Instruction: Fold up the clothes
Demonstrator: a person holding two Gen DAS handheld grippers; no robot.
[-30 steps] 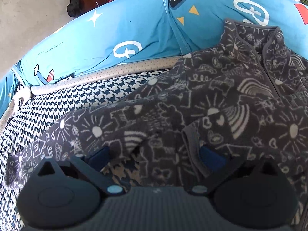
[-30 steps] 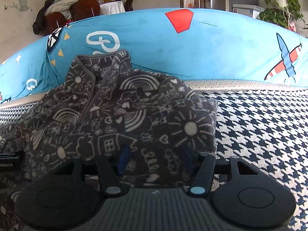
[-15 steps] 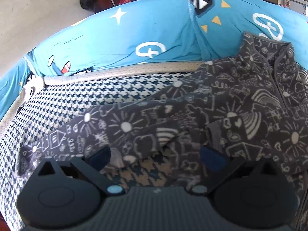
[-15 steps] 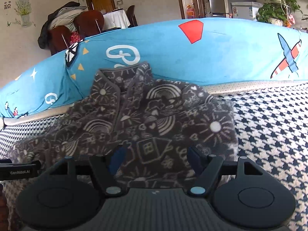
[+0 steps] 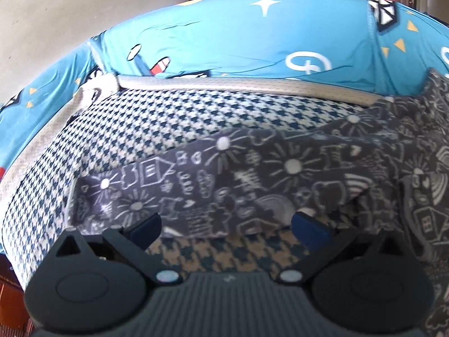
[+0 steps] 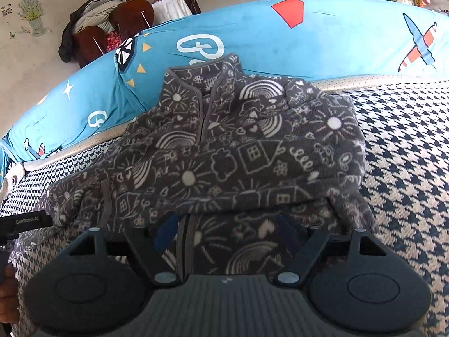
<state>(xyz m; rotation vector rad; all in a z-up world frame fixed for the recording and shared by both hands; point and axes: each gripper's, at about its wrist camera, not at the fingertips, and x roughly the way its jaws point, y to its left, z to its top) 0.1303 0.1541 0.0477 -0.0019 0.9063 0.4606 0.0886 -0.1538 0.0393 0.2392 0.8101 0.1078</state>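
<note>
- The right gripper [image 6: 227, 233] is nearest in its own view, low over the bottom hem of the dark grey fleece jacket with white doodle drawings [image 6: 241, 151]
- Its jaws are opening; the hem lies between them but the pads do not seem to pinch it
- The left gripper [image 5: 227, 226] has its jaws spread wide with nothing held; bare cushion shows between them, and the jacket's long sleeve [image 5: 196, 179] lies just past its fingertips
- The jacket lies flat on the blue and white houndstooth sofa cushion [image 6: 407, 168], front side up, zip in the middle, collar at the far end
- On the right side the sleeve is already folded in over the chest, so that side looks done
- On the left side the sleeve is stretched out across the cushion, not folded yet
- I think the step now is folding that left sleeve: the left gripper must go down, pinch the sleeve near the cuff and carry it over the chest
- Behind the jacket is the bright blue sofa back cover with stars and planes [image 6: 336, 33]; the collar leans on it
</note>
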